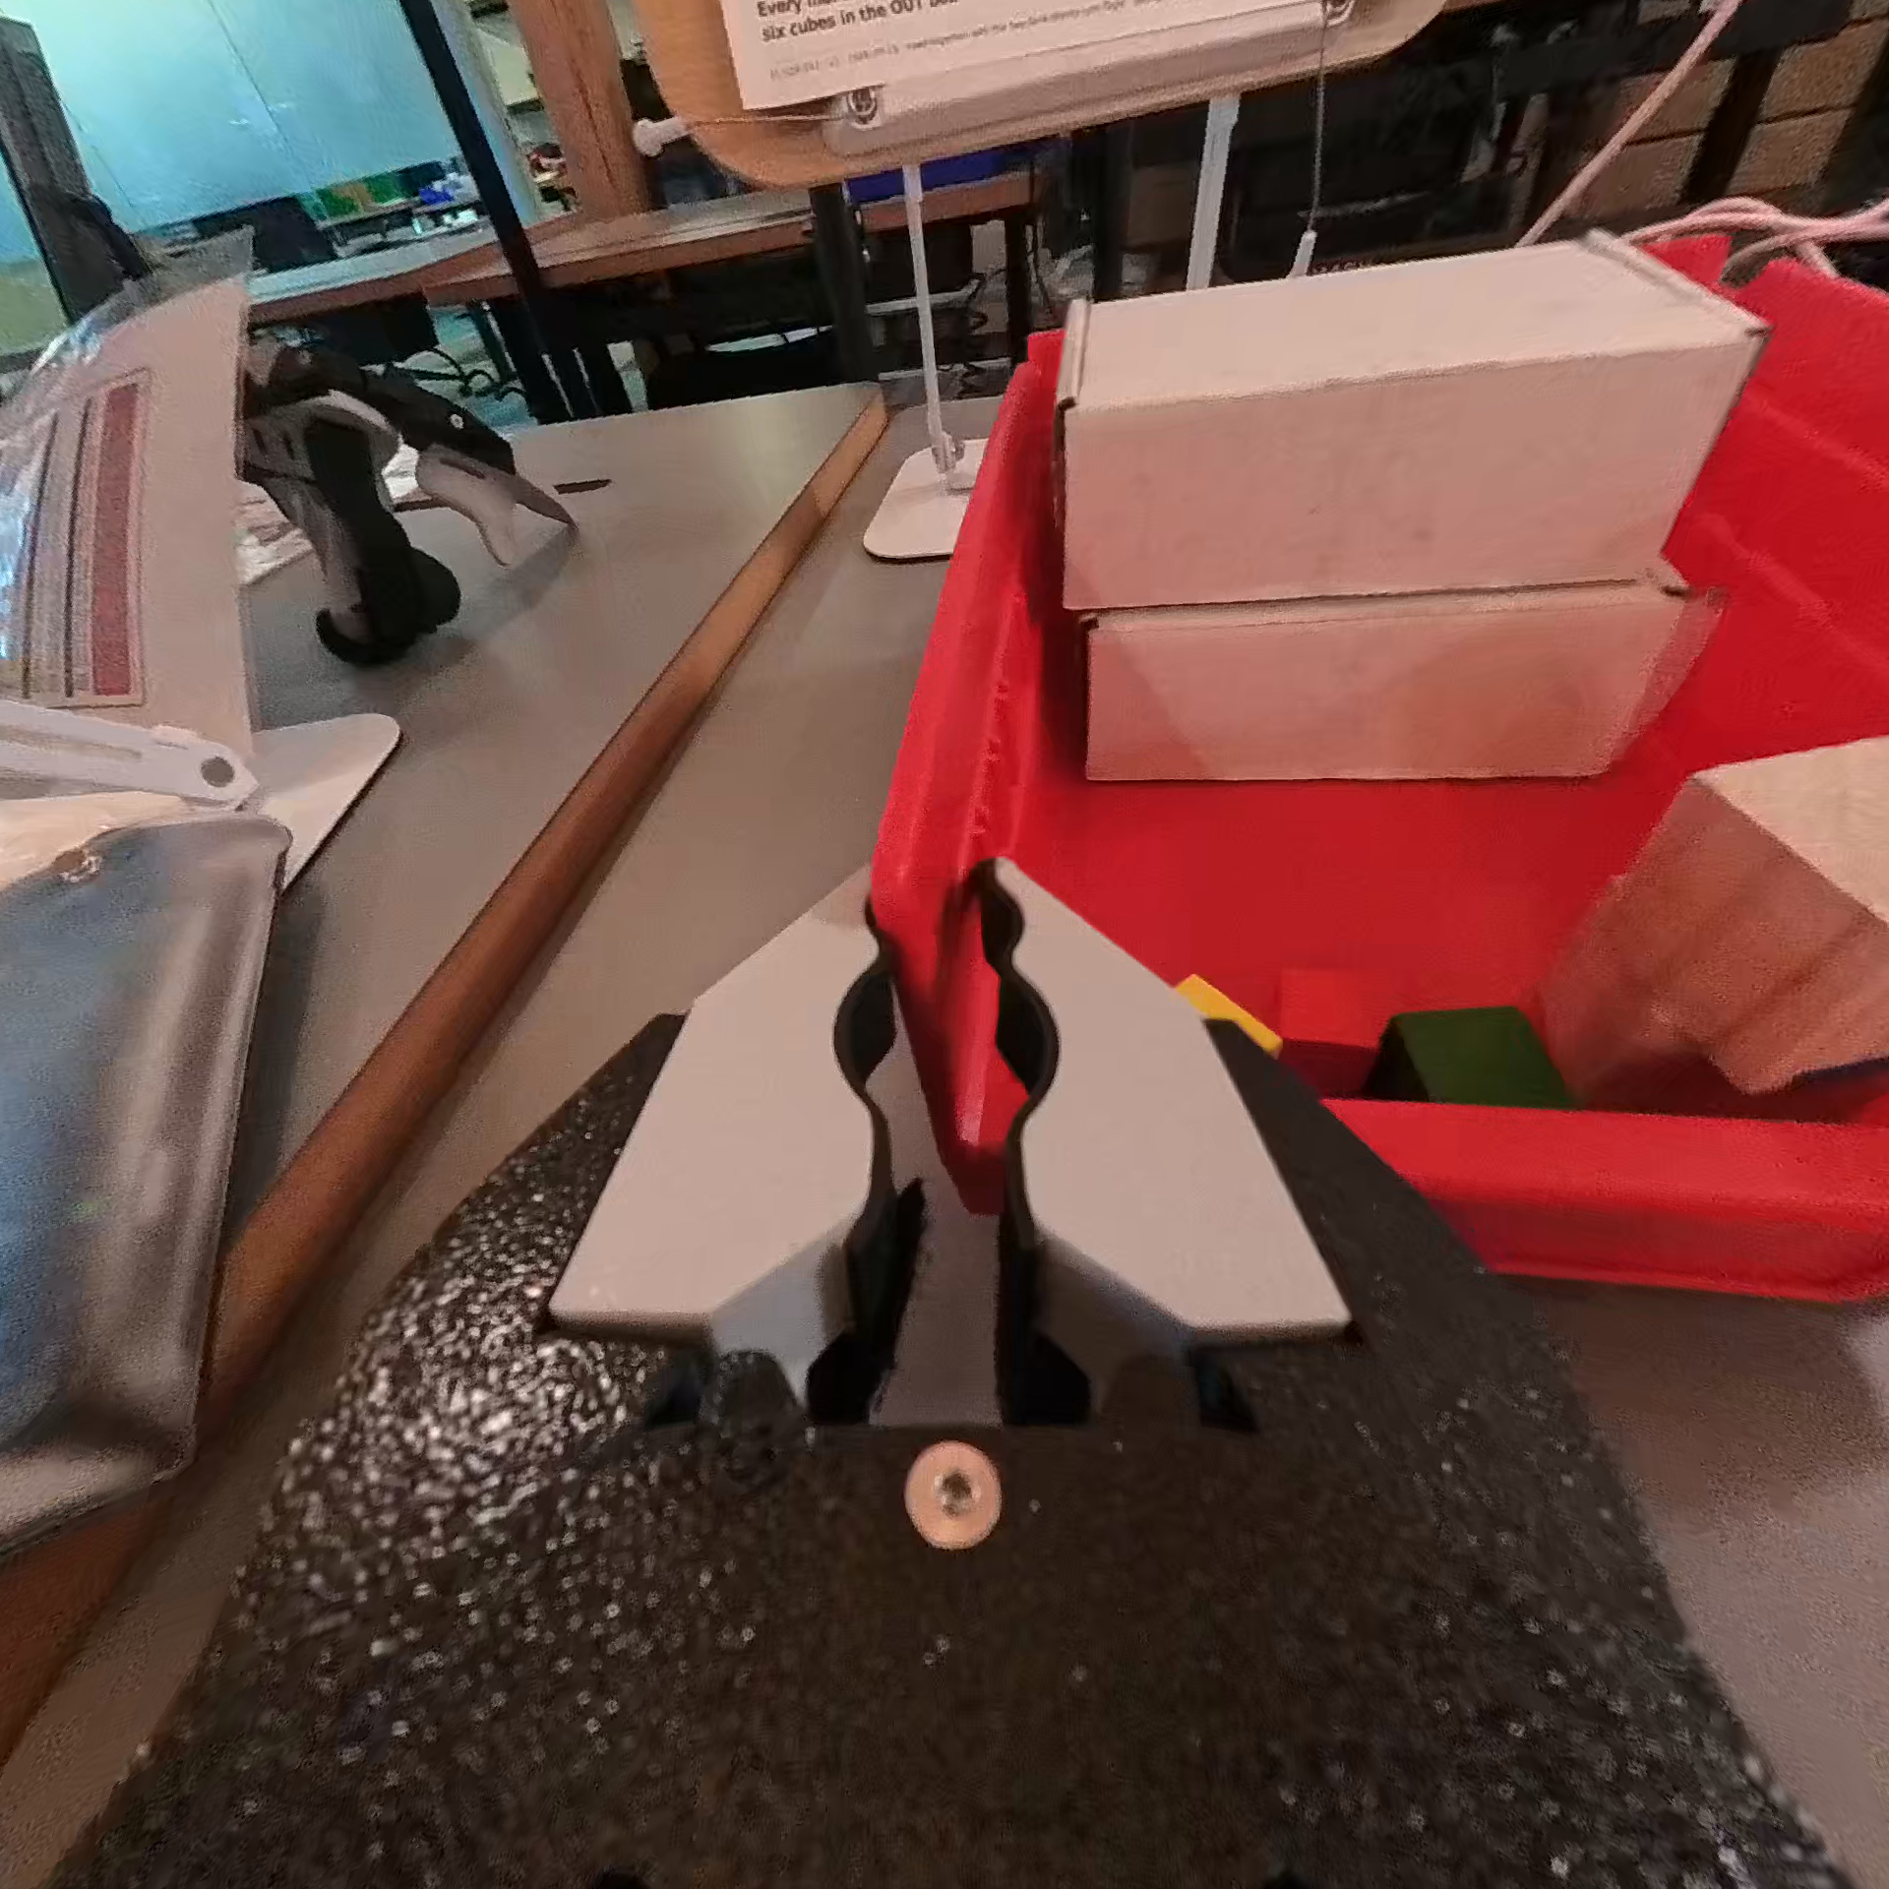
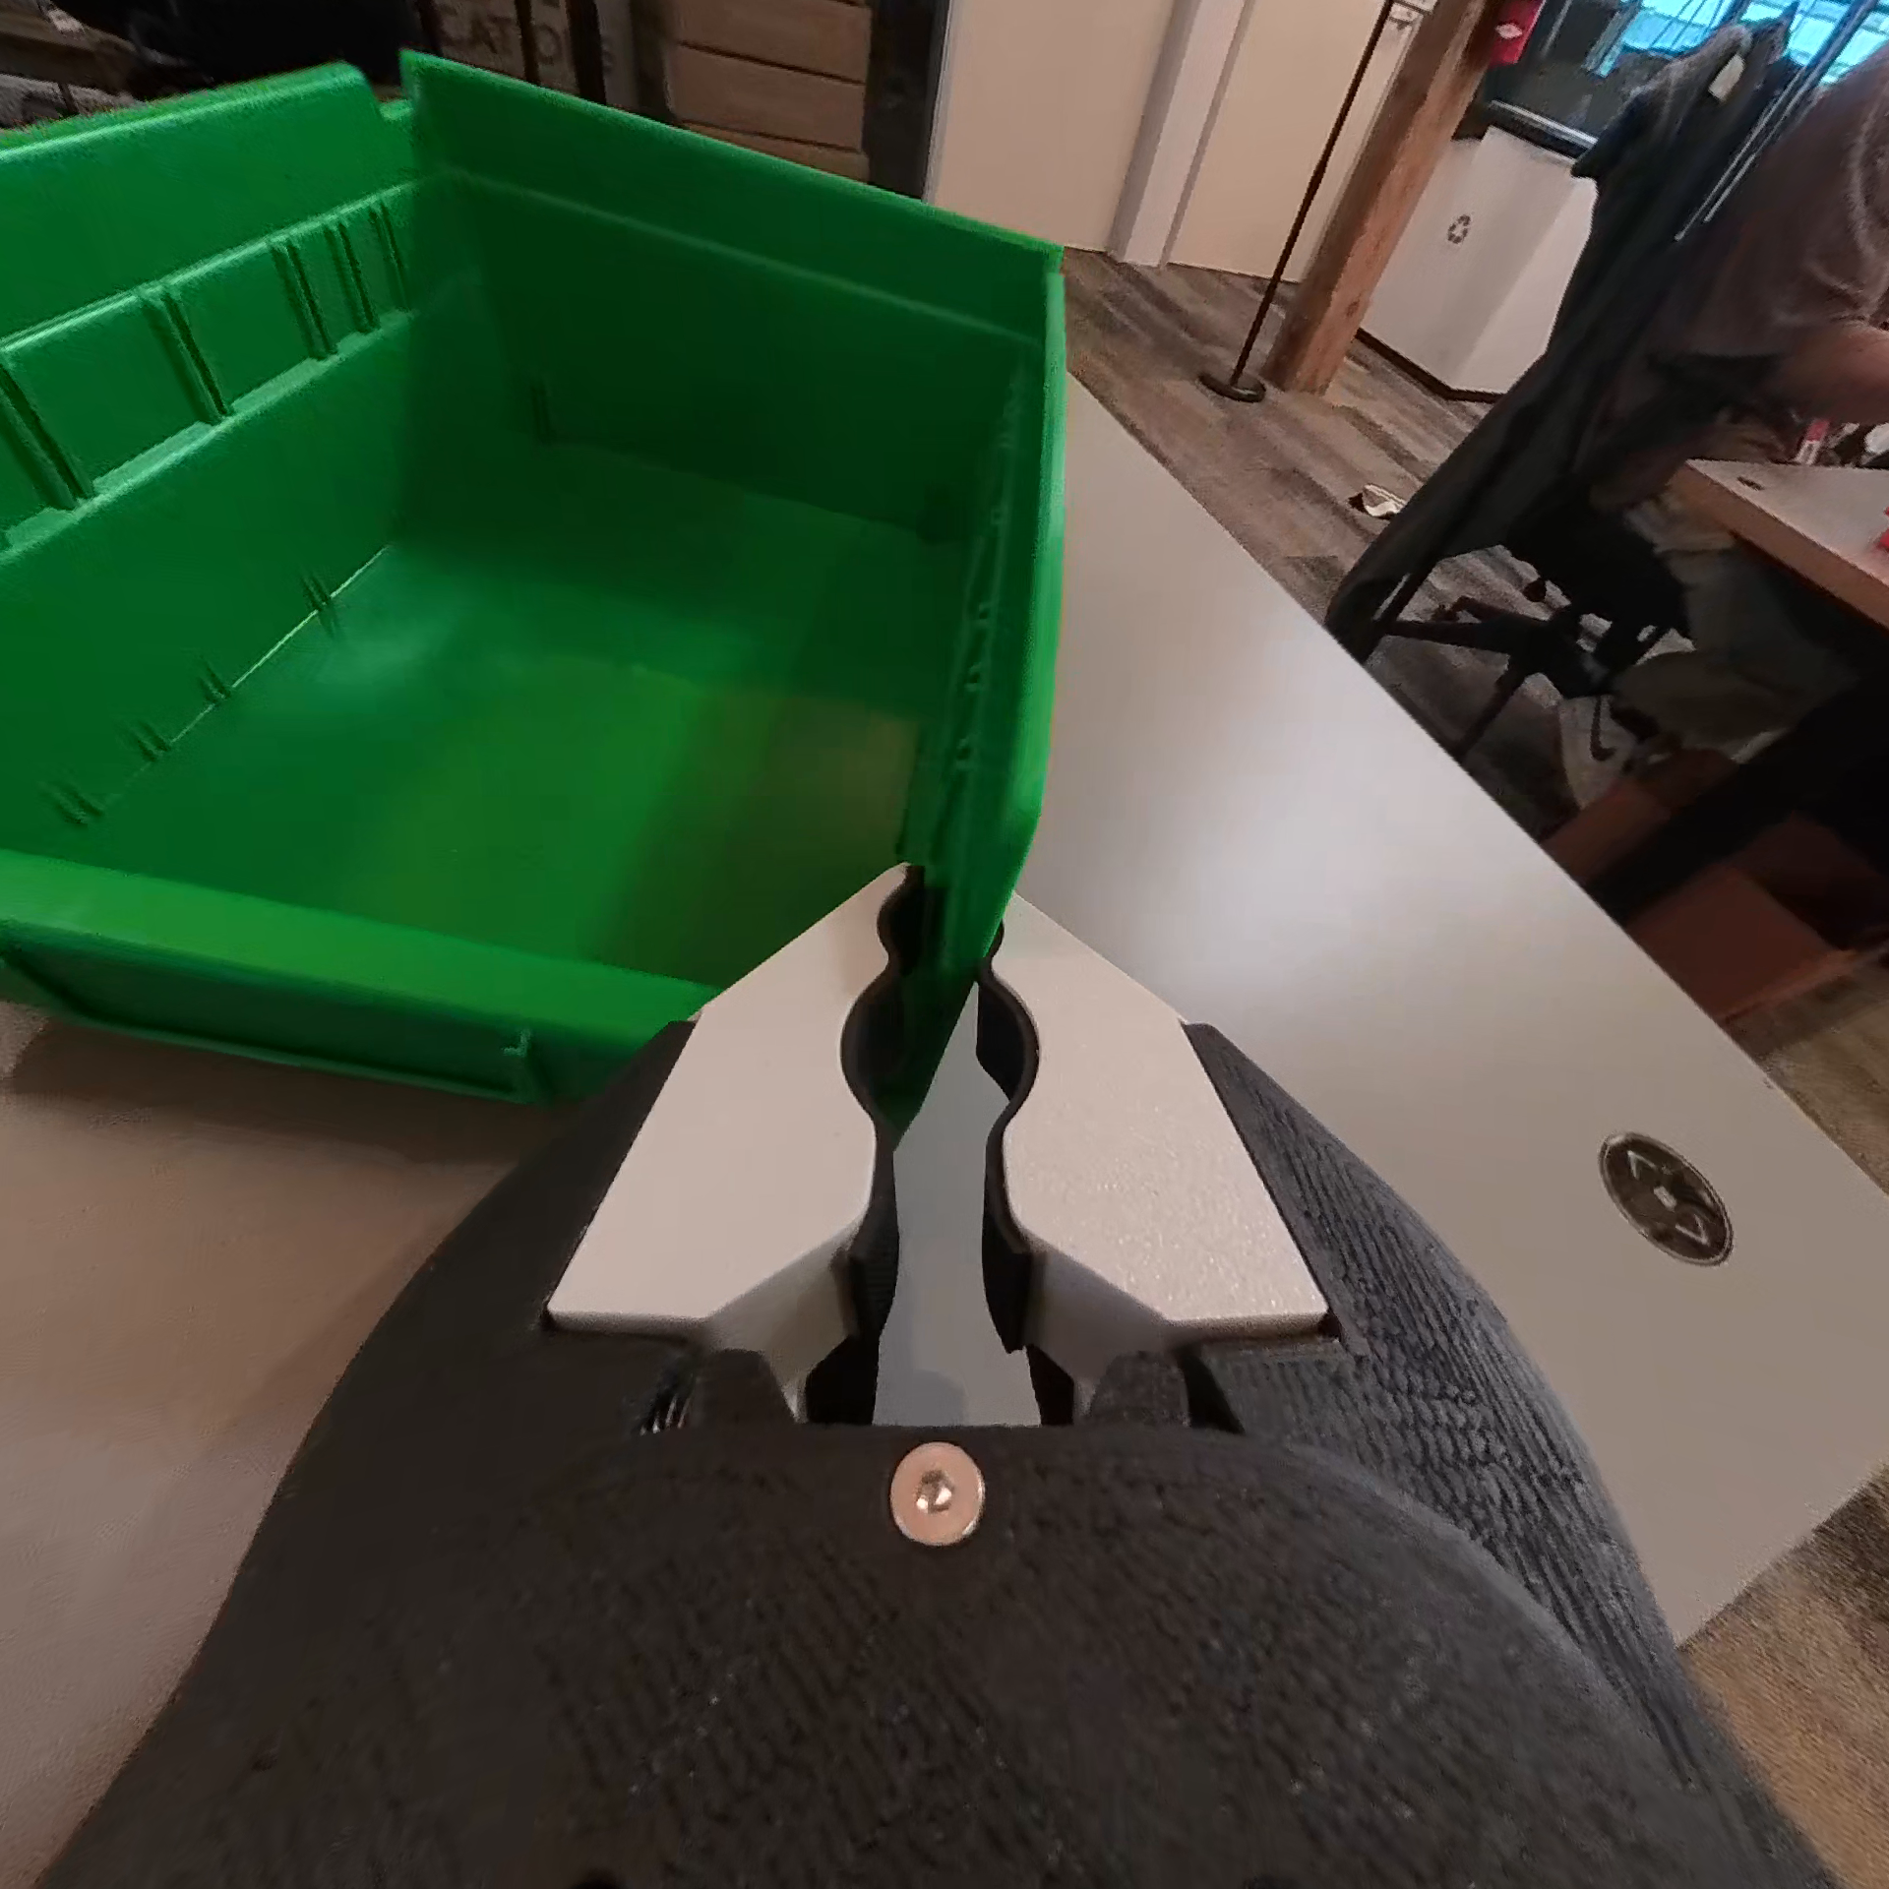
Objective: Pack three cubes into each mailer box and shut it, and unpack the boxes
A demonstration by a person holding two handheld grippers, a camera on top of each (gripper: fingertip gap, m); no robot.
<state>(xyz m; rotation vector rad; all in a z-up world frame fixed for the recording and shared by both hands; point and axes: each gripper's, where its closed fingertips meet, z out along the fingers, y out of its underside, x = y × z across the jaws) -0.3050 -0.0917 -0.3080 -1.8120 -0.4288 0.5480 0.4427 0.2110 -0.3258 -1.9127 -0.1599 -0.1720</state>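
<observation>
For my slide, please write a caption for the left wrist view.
Left hand-held gripper, jaws straddling the near corner of a red bin holding two stacked white mailer boxes and coloured cubes.

Setting: shared workshop or lab-type office. Evidence: long grey worktables [image 2: 1278, 767], plastic parts bins, red [image 1: 1022, 613] and green [image 2: 511, 409]; instruction placard [image 1: 971, 41] on stand; seated person [image 2: 1758, 358]; wood-plank floor [image 2: 1227, 409].

Evenly lit indoors, soft overhead light, faint shadows only. Wide-angle bending at the edges in both views. Motion blur across the wooden block [image 1: 1738, 920] and silver pouch [image 1: 112, 1124]; pale sheen on the green bin [image 2: 491, 634] floor. Backgrounds soft.
</observation>
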